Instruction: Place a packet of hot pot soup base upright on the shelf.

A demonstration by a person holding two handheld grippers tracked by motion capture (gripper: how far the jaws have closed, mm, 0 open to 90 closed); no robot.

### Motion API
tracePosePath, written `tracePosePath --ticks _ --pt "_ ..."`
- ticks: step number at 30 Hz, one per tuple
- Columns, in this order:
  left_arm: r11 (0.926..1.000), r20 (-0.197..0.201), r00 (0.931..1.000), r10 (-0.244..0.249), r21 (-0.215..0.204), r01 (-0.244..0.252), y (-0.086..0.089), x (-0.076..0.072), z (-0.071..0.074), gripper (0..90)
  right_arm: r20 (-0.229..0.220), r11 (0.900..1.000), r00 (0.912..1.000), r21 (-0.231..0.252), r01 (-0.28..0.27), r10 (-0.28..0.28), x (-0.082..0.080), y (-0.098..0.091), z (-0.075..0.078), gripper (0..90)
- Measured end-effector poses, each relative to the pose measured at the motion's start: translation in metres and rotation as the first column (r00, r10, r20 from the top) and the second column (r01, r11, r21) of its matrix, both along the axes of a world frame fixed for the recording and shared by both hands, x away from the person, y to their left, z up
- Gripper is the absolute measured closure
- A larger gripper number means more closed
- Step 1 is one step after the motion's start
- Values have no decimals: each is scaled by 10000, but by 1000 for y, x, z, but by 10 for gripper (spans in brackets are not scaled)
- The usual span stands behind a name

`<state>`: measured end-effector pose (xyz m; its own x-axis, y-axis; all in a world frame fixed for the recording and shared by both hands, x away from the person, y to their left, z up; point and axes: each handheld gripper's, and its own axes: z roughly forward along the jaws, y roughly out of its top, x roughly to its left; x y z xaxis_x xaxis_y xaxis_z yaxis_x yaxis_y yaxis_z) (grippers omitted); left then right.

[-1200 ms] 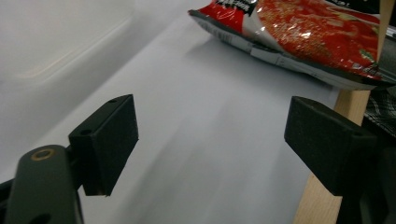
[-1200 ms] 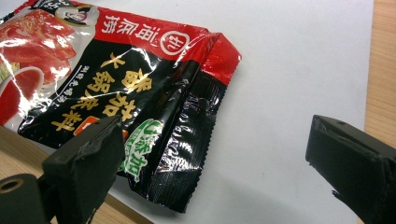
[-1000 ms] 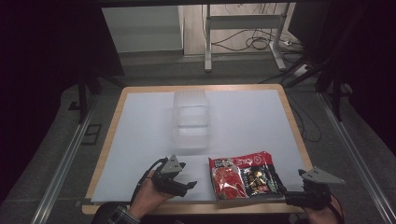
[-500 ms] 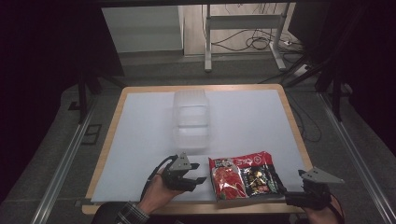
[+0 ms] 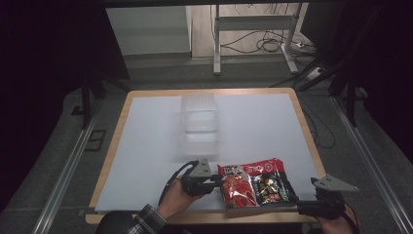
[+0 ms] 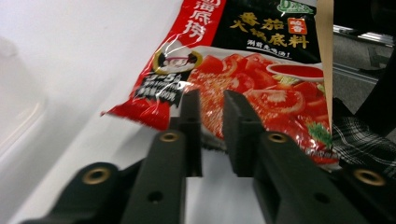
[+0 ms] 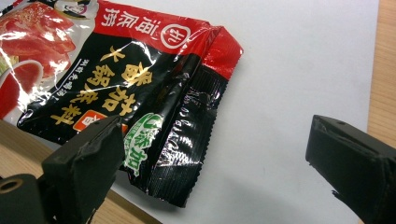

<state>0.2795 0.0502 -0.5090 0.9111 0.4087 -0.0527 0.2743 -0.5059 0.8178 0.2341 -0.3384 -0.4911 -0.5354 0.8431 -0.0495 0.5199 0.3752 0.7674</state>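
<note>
Two grippers flank the red-and-black sauce packet (image 5: 255,187), which lies flat at the near edge of the white surface (image 5: 146,146). Left gripper (image 6: 212,122) sits at the packet's left edge, fingers narrow — whether they actually pinch it, can't tell. Right gripper (image 7: 212,154) is just right of the packet, fingers wide apart. Clear plastic container (image 5: 199,124) sits beyond the packet.

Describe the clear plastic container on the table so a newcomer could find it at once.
Start at the wood-edged table with the white top. Along its middle line, toward the far edge, stands the clear plastic container, apart from everything else. It is see-through and colourless, unlike the glossy red and black sauce packet lying flat at the near edge between the two grippers.
</note>
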Motion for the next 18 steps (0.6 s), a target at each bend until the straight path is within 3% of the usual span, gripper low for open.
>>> tracePosePath --ticks 4,11,18 --pt "9998 -37 9998 -190 62 191 -9 1 -3 893 -38 10000 10000 -4 -1 1 0 0 0 48" --pt "9988 -87 9991 -419 235 421 -19 -2 -11 896 -68 10000 10000 -48 0 0 0 0 -1 48" --pt "9982 -143 9986 -514 317 519 -16 0 -19 897 -70 10000 10000 -71 8 -8 0 -1 0 48"
